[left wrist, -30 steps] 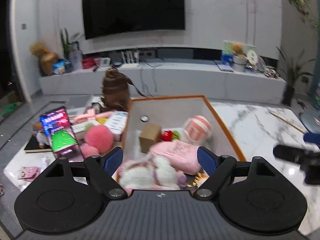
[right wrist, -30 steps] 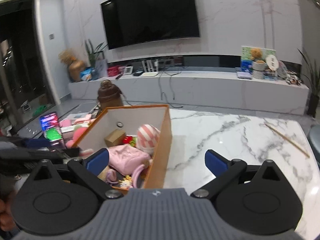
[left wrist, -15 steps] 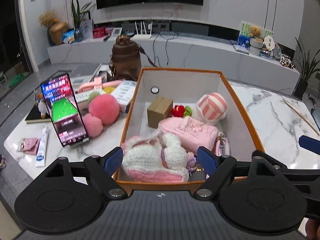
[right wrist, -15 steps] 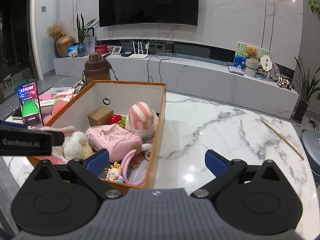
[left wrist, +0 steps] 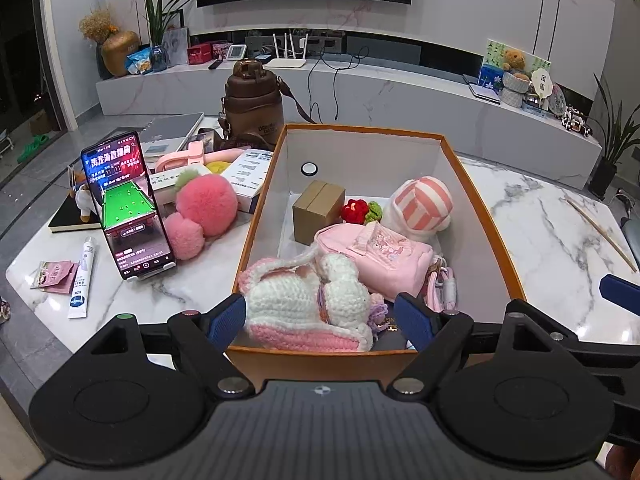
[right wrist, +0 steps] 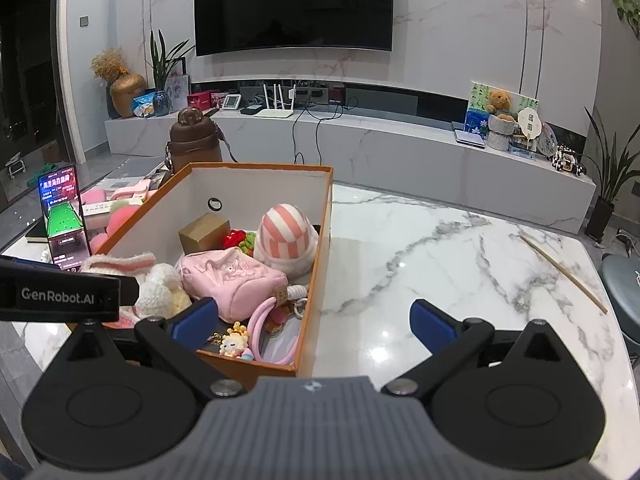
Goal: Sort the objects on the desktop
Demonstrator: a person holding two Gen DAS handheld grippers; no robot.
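Both grippers hover at the near edge of the table (right wrist: 460, 248), fingers spread wide and holding nothing. The left gripper (left wrist: 320, 322) sits right at the near wall of the orange box (left wrist: 486, 216), its blue pads flanking the knitted bunny (left wrist: 308, 304) that lies in the box's near end. Behind the bunny is the pink pouch (left wrist: 376, 258), then a striped hat (left wrist: 420, 208), a red flower (left wrist: 354, 210) and a small carton (left wrist: 318, 212) toward the far wall. The right gripper (right wrist: 314, 320) straddles the box's near right corner, one pad over the pink strap (right wrist: 260, 332) and charm (right wrist: 234, 346), the other over bare marble. Left of the box, out on the table: a phone (left wrist: 126, 204) propped upright, a pink pompom (left wrist: 206, 204) just beside it, a tube (left wrist: 82, 278) near the left edge, a brown bottle (left wrist: 252, 100) at the far side. A chopstick (right wrist: 560, 272) lies well apart near the right edge.
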